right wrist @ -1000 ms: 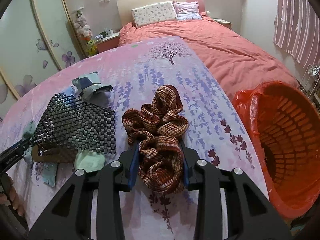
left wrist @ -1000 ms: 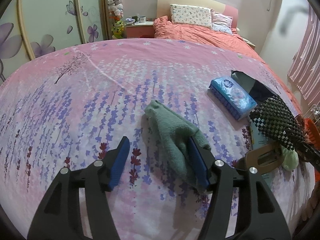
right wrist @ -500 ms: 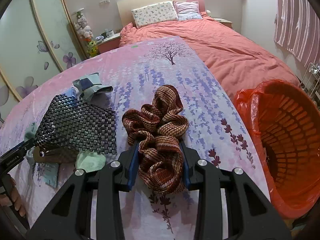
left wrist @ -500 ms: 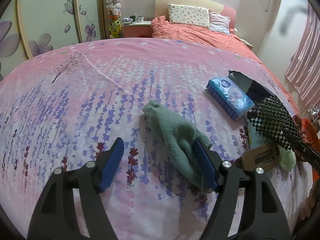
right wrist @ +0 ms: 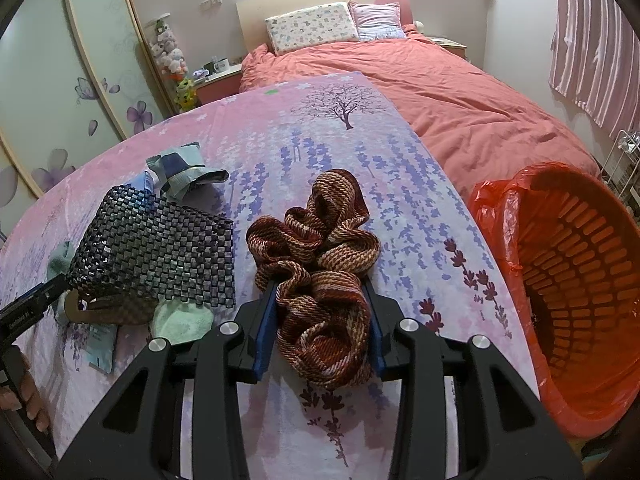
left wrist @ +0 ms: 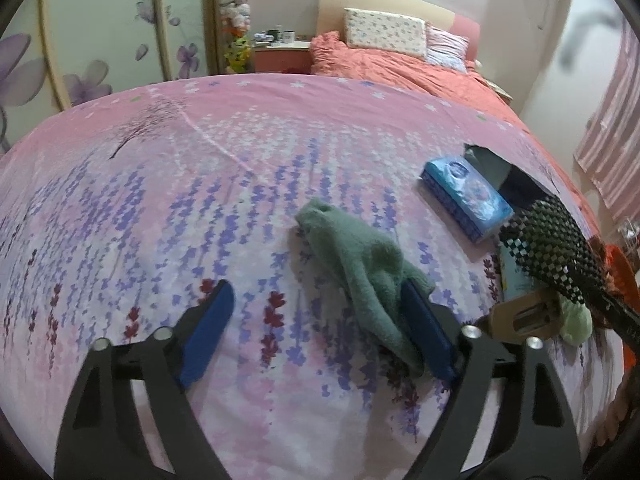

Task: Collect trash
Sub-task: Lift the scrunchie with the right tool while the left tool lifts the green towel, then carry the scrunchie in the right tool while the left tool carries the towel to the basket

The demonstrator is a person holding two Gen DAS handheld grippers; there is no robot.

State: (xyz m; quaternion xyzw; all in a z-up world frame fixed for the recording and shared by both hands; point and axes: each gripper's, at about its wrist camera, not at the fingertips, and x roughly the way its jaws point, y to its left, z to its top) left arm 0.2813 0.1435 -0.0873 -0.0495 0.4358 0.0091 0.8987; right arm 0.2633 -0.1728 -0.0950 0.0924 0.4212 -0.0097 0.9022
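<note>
The right gripper (right wrist: 320, 320) pinches the bunched striped scarf (right wrist: 320, 264) between narrow jaws: soft, light, best held mid-bundle. The left gripper (left wrist: 316, 320), just opening, stands wide, green cloth (left wrist: 360, 268) against one jaw.

your left tool (left wrist: 316, 322) has two matte black triangular arms with cut-out openings, a pair of round silver screws on each, and a long blue pad lining each finger (left wrist: 208, 330). your right tool (right wrist: 320, 322) is built the same: black frame, silver screw heads, blue pads (right wrist: 266, 330). a bare hand (right wrist: 28, 396) shows at the lower left edge.
</note>
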